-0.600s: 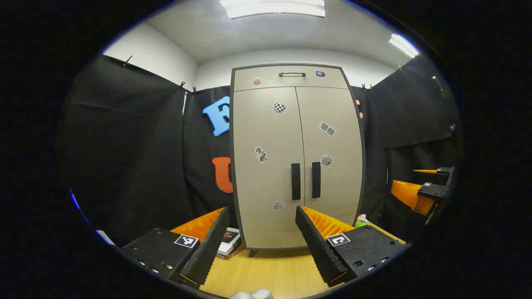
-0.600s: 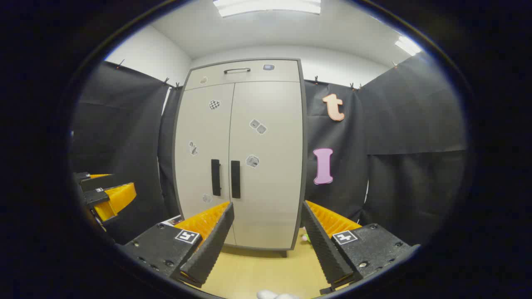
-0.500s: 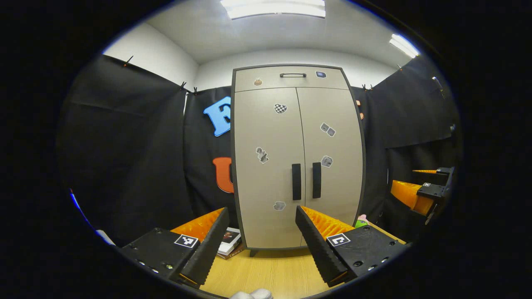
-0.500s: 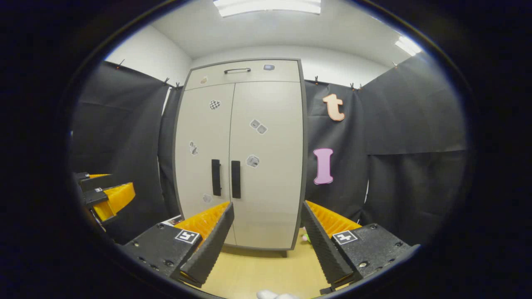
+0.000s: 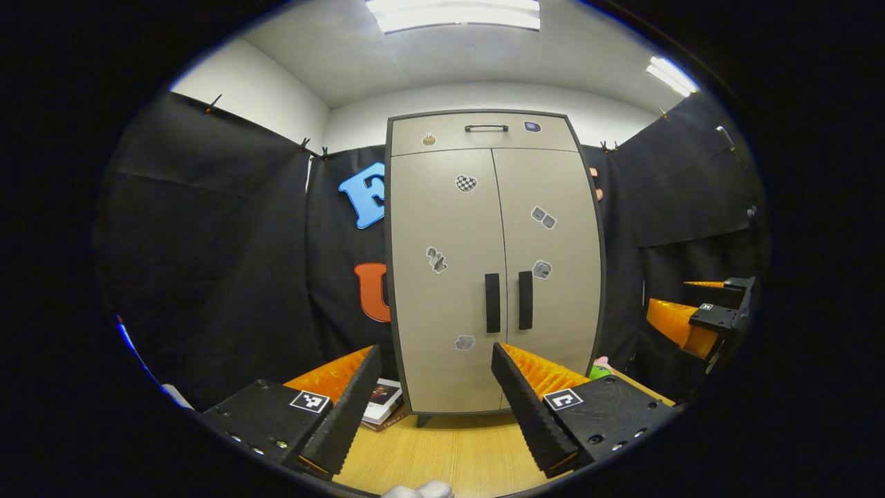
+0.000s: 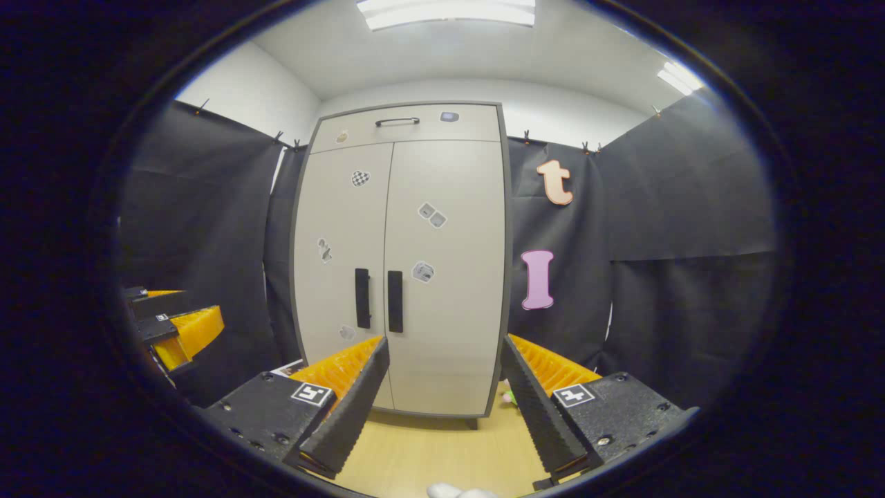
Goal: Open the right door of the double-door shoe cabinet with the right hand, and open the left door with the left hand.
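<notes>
The left gripper (image 5: 432,387) is open, with a wide gap between its two fingers and nothing in it. It is held well back from the cabinet (image 5: 494,263), which stands straight ahead of it on the wood floor (image 5: 449,456). Both doors are shut. The left door (image 5: 446,277) and the right door (image 5: 553,263) meet in the middle, and each has a dark handle next to the gap. The left handle (image 5: 491,302) sits just above the inner finger of the left gripper. The right handle (image 5: 525,300) is just beside it.

The right gripper (image 6: 446,391) is open too, with nothing held. From it, the cabinet (image 6: 401,263) is ahead and a bit to the left. Its handles (image 6: 395,301) sit above its left finger. It is not touching the cabinet.

A drawer (image 5: 484,131) with a thin handle runs along the top. Small stickers (image 5: 466,182) dot the doors. A book (image 5: 382,401) lies on the floor by the cabinet's left foot, past the left gripper's outer finger.

Each gripper shows at the far edge of the other's view, off to the side (image 5: 698,318) (image 6: 173,325).
</notes>
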Available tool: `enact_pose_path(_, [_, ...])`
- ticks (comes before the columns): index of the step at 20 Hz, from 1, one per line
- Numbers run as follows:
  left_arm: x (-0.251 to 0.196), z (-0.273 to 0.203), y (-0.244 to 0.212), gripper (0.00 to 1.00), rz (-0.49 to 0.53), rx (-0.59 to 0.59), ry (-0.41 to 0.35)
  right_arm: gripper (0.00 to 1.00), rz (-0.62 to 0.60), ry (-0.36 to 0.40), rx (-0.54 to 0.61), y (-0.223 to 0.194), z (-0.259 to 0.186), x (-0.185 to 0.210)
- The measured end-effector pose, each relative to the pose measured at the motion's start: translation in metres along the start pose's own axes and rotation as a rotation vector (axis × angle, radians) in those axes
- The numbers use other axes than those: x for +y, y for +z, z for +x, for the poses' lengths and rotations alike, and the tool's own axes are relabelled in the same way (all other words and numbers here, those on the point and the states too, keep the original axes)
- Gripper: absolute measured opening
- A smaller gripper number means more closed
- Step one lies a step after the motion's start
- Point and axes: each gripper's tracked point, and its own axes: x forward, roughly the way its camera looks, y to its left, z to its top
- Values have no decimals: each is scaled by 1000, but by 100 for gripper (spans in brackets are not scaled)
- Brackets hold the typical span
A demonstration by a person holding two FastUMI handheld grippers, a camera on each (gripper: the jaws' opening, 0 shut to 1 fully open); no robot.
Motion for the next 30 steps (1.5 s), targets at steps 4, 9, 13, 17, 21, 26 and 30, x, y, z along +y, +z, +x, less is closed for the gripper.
enact_pose_path(4, [4, -2, -2, 96, 5, 1, 5, 100, -4, -4, 7, -1, 0, 0])
enact_pose_path(9, [18, -11, -10, 96, 12, 21, 13, 100, -2, -15, 16, -2, 1, 0])
enact_pose_path(13, [41, -25, -19, 96, 22, 44, 39, 100, 2, -14, 7, -1, 9, 2])
enact_pose_path(17, [59, -35, -26, 96, 31, 59, 73, 100, 20, -12, 5, 1, 55, 25])
enact_pose_path(21, [72, -38, -32, 96, 36, 73, 126, 99, 17, -10, 17, -2, 125, 52])
enact_pose_path(26, [78, -33, -36, 96, 27, 89, 175, 91, 11, 4, 61, -12, 205, 78])
enact_pose_path(30, [84, -30, -37, 96, 29, 95, 224, 85, 21, 10, 128, -29, 250, 85])
